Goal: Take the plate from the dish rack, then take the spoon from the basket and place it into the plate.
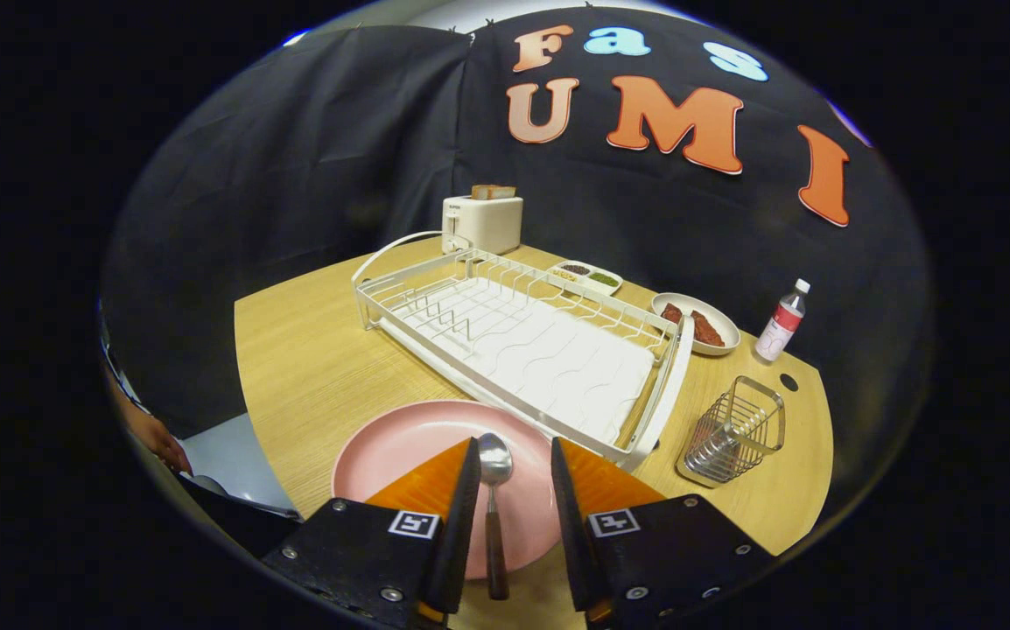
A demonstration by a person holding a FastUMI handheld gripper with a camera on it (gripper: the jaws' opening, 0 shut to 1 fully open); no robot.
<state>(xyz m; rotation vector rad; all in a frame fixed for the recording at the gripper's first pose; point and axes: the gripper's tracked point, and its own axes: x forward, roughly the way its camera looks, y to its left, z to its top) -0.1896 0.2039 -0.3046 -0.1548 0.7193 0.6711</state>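
1. Between the two fingers of the tool [512,472] lies a silver metal spoon with a dark handle [494,490], bowl far, handle near; the fingers stand apart, touching nothing.
2. Spoon rests on the round pink plate [400,455], which sits on the wooden table [312,367] near the white wire dish rack [514,350].
3. Wire basket [732,433], right, looks empty; the task seems essentially done.

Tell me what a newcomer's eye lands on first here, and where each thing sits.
First the pink plate on the wooden table, with the spoon lying on it between the open fingers of the gripper, which stand clear of it on both sides. Just beyond the plate stretches the white dish rack, with the wire basket to its right.
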